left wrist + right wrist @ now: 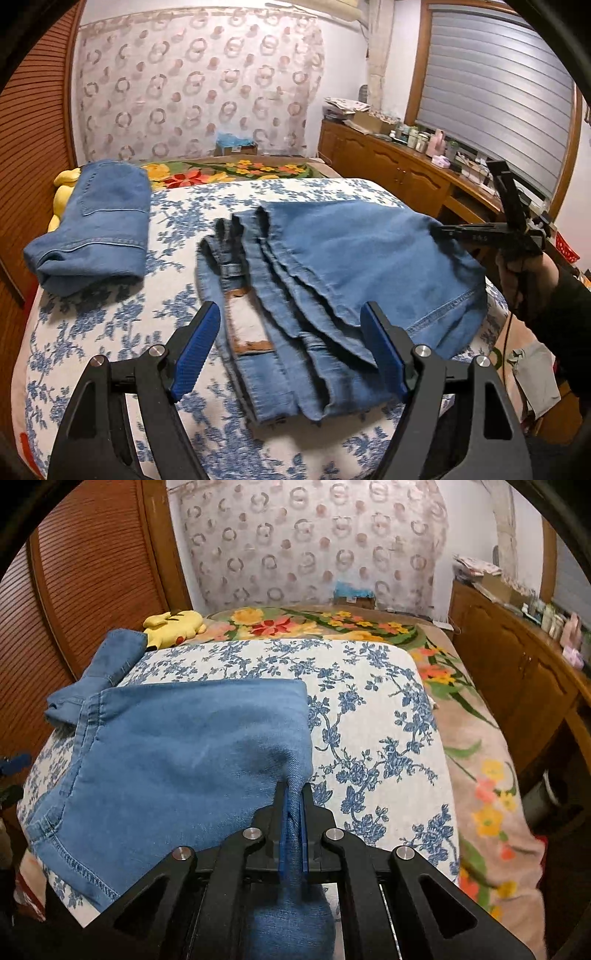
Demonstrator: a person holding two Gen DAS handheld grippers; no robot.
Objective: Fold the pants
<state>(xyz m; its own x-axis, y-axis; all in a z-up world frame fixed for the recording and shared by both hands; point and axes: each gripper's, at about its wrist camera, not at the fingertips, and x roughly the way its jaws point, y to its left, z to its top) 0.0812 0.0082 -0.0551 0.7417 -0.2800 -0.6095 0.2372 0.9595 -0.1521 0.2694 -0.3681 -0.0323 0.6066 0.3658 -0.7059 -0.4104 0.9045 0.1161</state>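
A yellow plush toy (173,626) lies far ahead-left of the fingers; a wooden cabinet (388,164) with bottles (417,138) stands right.

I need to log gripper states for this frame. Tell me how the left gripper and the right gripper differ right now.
The left gripper is open, jaws spread wide; the right gripper is shut on the jeans. The left gripper holds nothing and hovers over the waistband end; the right gripper pinches a fold at the jeans' far edge. Both have black frames with blue fingers and work above the floral bed cover.
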